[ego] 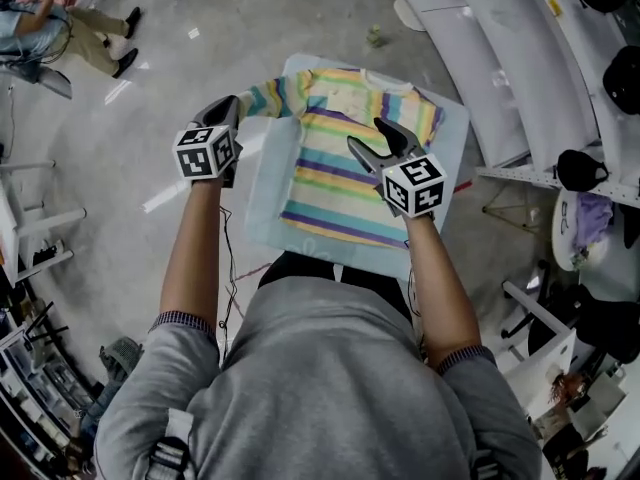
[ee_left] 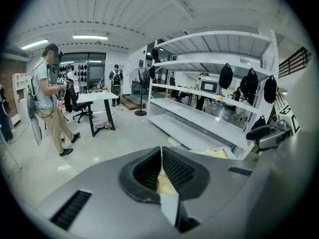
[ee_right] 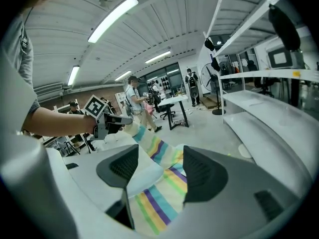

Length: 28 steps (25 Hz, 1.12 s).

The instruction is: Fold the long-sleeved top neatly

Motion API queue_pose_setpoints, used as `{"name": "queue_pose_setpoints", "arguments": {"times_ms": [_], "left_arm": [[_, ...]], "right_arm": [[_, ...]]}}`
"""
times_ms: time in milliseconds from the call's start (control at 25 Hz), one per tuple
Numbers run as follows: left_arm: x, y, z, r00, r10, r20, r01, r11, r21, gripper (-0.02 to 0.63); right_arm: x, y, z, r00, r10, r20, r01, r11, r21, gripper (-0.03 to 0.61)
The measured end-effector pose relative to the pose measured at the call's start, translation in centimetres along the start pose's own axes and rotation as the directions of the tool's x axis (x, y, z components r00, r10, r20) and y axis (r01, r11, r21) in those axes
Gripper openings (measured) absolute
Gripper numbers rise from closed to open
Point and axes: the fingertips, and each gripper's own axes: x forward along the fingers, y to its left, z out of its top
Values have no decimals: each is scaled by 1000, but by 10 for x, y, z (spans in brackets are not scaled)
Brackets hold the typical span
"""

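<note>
A long-sleeved top with yellow, teal and purple stripes lies flat on a pale blue board. Its left sleeve is lifted off the board's left edge, and my left gripper is shut on its end. In the left gripper view, yellow fabric shows pinched between the closed jaws of my left gripper. My right gripper hovers open over the top's right half. In the right gripper view, the right gripper has wide jaws with the top below them. The sleeve leads away to the left gripper.
White shelving runs along the right side, close to the board. A seated person is at the far upper left. A standing person and a white desk are across the room. Grey floor surrounds the board.
</note>
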Motion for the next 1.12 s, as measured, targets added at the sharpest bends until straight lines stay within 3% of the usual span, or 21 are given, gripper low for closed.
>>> {"name": "queue_pose_setpoints", "arguments": {"times_ms": [320,640,1120], "left_arm": [[16,-57,34,999,-36,18,36,999,3,23],[47,-129,42,992,-124,-30,125,991,38,24],[112,-251,12,946,-287,-153,305,945,113,23]], "right_arm": [[-22,-34,-2,1000,2,11,-2,1000,12,296],[-55,-64,-17,999,-45,19,44,998,54,296],[-103,-112,-68,990,-138,10,135,978,158,298]]}}
